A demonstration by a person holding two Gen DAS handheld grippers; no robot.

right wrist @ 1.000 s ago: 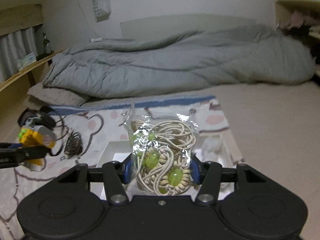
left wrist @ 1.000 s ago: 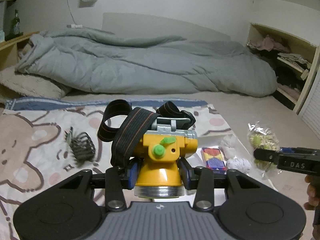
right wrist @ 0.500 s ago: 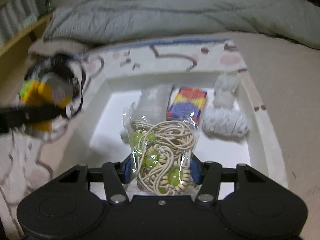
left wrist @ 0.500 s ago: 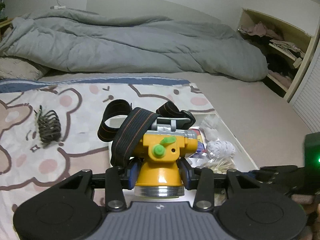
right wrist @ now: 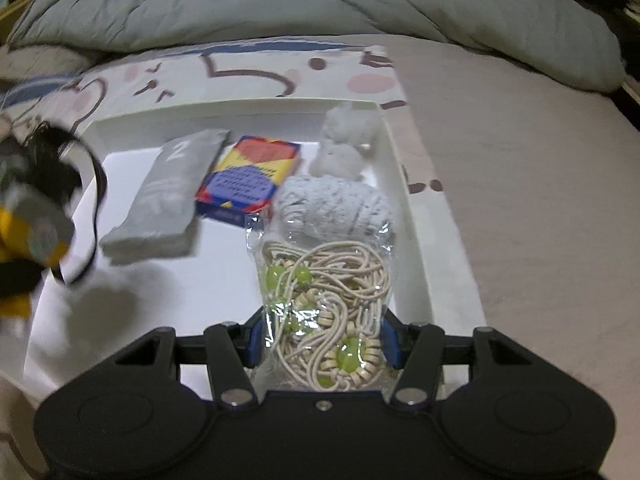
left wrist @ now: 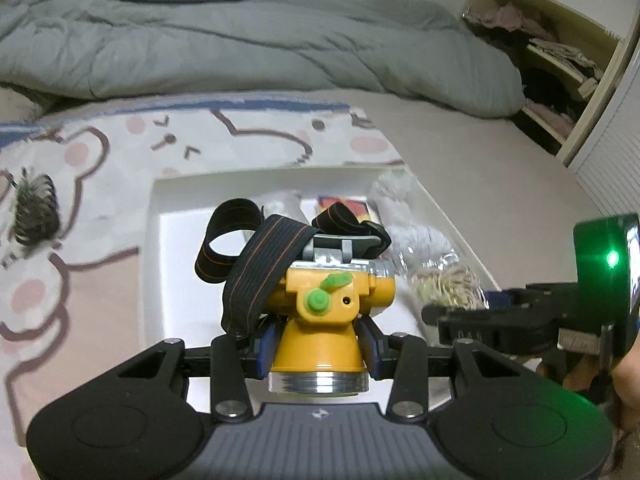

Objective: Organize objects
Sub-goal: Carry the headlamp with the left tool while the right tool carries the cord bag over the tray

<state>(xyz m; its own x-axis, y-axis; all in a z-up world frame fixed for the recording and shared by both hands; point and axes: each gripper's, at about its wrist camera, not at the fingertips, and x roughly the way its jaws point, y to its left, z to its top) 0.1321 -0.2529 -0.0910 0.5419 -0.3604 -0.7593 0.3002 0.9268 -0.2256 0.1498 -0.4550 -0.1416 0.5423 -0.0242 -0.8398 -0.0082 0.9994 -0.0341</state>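
glossy yellow plastic headlamp [left wrist: 320, 320] with woven strap; crinkly clear plastic bag [right wrist: 324, 304]; smooth white tray [right wrist: 416, 216].

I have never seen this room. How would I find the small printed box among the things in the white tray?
Look at the white tray lying on the cartoon-print blanket. Toward its far wall, the small printed box lies flat between a grey packet and two pale fluffy bundles. It alone is brightly coloured, in red, yellow and blue.
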